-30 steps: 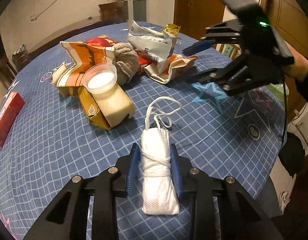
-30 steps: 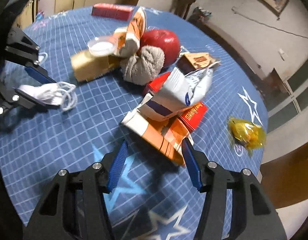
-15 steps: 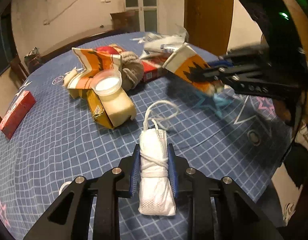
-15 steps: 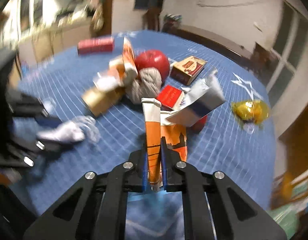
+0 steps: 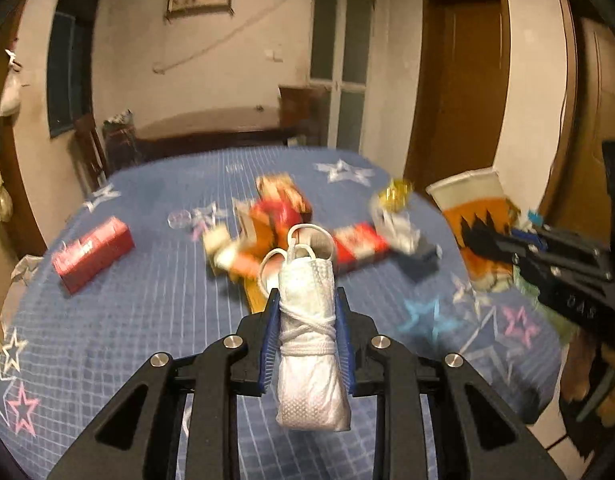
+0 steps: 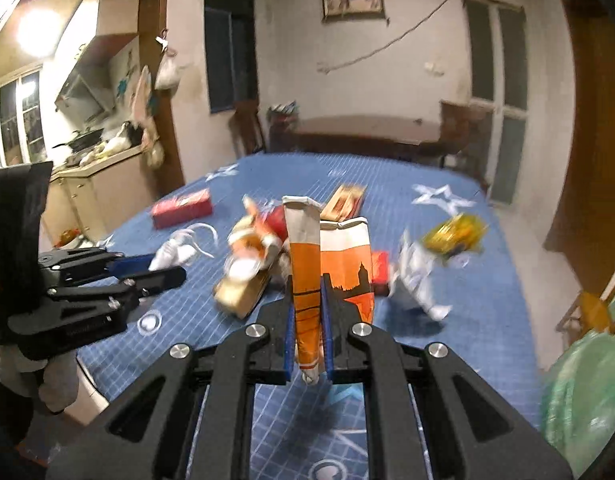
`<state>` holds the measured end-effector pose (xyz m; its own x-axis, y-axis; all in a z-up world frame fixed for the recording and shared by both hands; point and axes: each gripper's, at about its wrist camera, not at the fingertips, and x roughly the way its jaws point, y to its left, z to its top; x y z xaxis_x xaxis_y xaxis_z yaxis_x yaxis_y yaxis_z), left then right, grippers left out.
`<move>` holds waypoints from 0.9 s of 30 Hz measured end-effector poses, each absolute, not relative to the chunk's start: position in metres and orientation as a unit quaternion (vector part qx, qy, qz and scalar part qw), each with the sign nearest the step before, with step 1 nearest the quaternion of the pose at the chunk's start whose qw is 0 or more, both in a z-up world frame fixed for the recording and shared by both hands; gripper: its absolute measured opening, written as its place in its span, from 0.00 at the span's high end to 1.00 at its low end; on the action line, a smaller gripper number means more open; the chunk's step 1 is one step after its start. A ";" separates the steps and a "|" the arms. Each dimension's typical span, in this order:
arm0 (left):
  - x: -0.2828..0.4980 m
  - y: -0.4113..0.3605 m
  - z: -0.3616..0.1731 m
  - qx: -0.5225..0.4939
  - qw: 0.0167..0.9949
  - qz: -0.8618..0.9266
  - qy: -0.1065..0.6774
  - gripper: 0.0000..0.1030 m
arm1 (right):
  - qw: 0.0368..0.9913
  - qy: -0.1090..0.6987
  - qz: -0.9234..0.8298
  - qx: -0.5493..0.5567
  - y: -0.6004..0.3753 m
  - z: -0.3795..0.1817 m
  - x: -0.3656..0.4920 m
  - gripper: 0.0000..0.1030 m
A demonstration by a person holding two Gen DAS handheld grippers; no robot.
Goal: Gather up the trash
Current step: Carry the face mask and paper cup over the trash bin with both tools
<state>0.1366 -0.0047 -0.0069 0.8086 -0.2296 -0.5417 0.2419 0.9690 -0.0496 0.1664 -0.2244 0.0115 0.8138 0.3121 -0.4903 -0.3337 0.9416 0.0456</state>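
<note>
My left gripper (image 5: 307,312) is shut on a rolled white face mask (image 5: 309,344) bound with its own ear loops, held up above the blue tablecloth (image 5: 147,304). The right gripper (image 6: 307,292) is shut on a flattened orange and white paper carton (image 6: 307,276), also lifted off the table. In the left wrist view that carton (image 5: 477,216) hangs at the right, in the right gripper (image 5: 503,240). In the right wrist view the left gripper (image 6: 163,268) shows at the left with the mask (image 6: 175,252).
A blurred heap of trash (image 5: 283,220) lies mid-table: cartons, a red round thing, a red box (image 5: 359,244), a crumpled white wrapper (image 6: 417,280). A red box (image 5: 93,252) lies left, a yellow wrapper (image 6: 455,234) far right. A green bag (image 6: 583,392) hangs by the table's edge.
Both grippers have risen off the table and tilted up. The right one closed on the orange carton and lifted it. The left one lifted the mask clear of the cloth.
</note>
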 end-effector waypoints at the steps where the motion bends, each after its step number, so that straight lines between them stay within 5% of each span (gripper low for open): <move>1: 0.137 -0.007 0.002 0.010 0.954 -0.120 0.274 0.74 | 0.955 0.248 0.162 -0.023 -0.226 0.017 0.165 0.91; 10: 0.133 -0.034 0.061 0.012 0.969 -0.113 0.218 0.74 | 0.971 0.213 0.110 -0.015 -0.244 0.044 0.172 0.91; 27: 0.138 -0.057 0.086 0.011 0.969 -0.135 0.208 0.74 | 0.975 0.206 0.088 -0.008 -0.259 0.058 0.164 0.91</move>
